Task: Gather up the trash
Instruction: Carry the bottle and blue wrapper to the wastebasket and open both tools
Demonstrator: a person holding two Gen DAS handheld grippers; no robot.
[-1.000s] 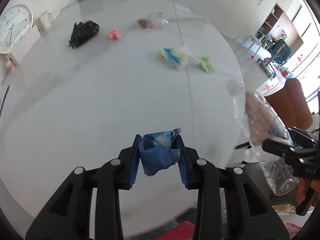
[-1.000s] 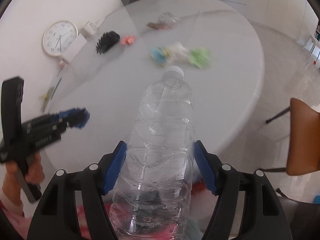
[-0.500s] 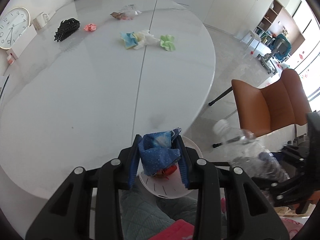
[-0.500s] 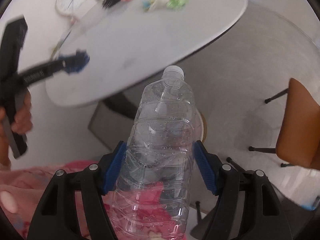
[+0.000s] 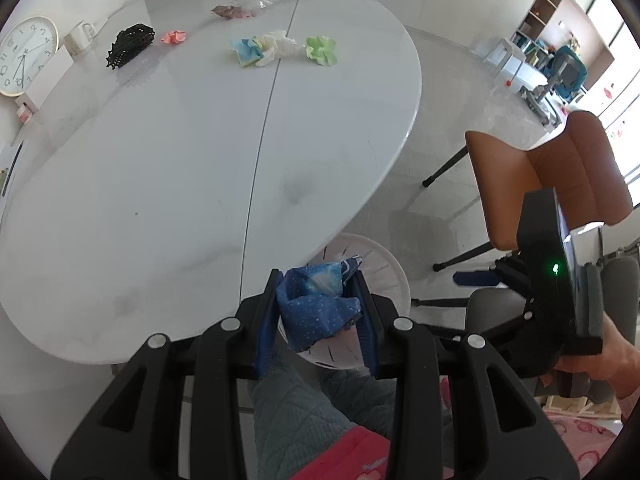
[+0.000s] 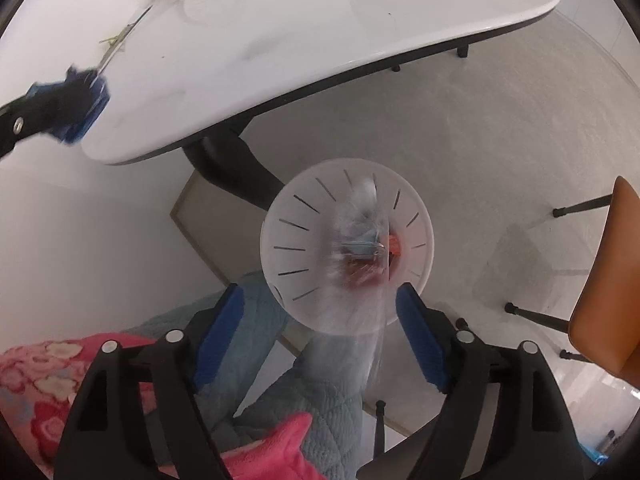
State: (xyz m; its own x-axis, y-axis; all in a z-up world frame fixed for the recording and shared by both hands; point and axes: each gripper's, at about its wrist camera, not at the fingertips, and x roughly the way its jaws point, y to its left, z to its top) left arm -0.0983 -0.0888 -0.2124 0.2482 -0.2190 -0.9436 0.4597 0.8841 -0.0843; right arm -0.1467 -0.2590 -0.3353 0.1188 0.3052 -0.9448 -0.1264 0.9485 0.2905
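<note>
Dropping trash into the white bin point(image 6: 280, 236) beside the table is the step in hand, and both grippers are poised over it. The right gripper point(image 6: 320, 320) points down at the bin and its jaws are opening; a pale, smeared streak runs from between them into the bin, most likely the clear plastic bottle point(image 6: 352, 288) falling, though the blur makes that hard to confirm. No pad seems to press on it.

The left gripper point(image 5: 318, 304) is clamped on a crumpled blue wrapper point(image 5: 316, 308), held above the bin's near rim point(image 5: 390, 268), close to the table's edge point(image 5: 360, 208).

To do this well, the left hand should wait until the bottle has settled, then carry the wrapper over the middle of the bin, not the rim, before letting go; a light wrapper can drift and land on the floor. Keeping the gripper pointed down and low helps.

More trash remains on the table, well apart from the bin: a green paper ball point(image 5: 322, 50), a blue-and-white wad point(image 5: 264, 50), a pink scrap point(image 5: 174, 37), a black mesh piece point(image 5: 130, 44) and a clear bag point(image 5: 240, 6).
</note>
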